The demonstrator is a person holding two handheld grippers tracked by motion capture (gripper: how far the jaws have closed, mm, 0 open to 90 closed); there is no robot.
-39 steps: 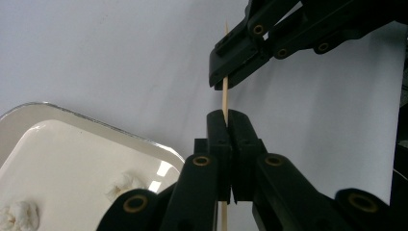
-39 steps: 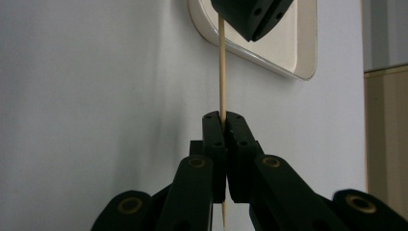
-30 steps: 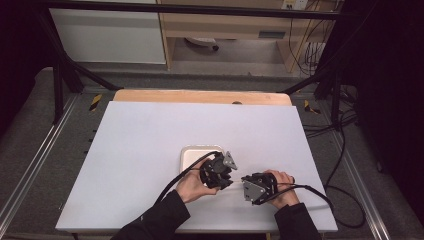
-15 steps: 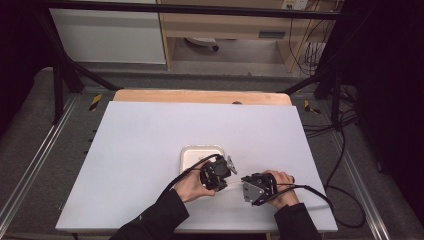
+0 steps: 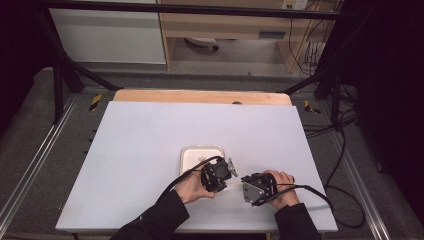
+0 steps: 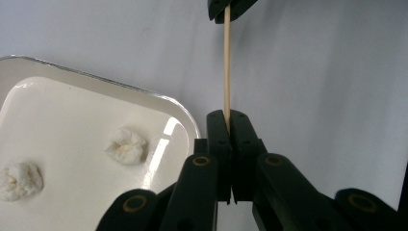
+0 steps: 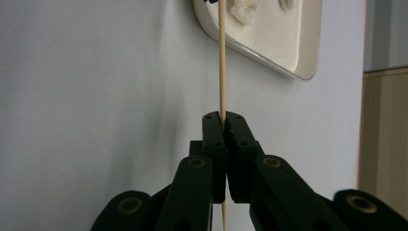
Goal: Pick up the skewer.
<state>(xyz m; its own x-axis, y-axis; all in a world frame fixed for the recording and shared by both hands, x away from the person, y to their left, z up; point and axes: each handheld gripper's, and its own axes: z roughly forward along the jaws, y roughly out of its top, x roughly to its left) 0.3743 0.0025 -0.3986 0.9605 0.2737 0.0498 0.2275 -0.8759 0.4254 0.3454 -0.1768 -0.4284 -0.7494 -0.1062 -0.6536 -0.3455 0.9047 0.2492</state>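
Observation:
A thin wooden skewer (image 6: 226, 62) runs between my two grippers, low over the white table. My left gripper (image 6: 227, 115) is shut on one end; its jaws have just been closing, with the skewer between them. My right gripper (image 7: 222, 116) is shut on the skewer (image 7: 222, 57) farther along, and its jaw tips show at the top of the left gripper view. In the high view the left gripper (image 5: 230, 175) and right gripper (image 5: 244, 182) face each other near the table's front. Beside them a white tray (image 6: 120, 89) holds two marshmallow pieces (image 6: 126, 146).
The tray (image 5: 192, 155) lies just behind the left hand on the white table top (image 5: 150, 130). A wooden strip (image 5: 200, 96) runs along the far edge. Cables trail off the table's right side (image 5: 320, 192). Metal frame rails flank both sides.

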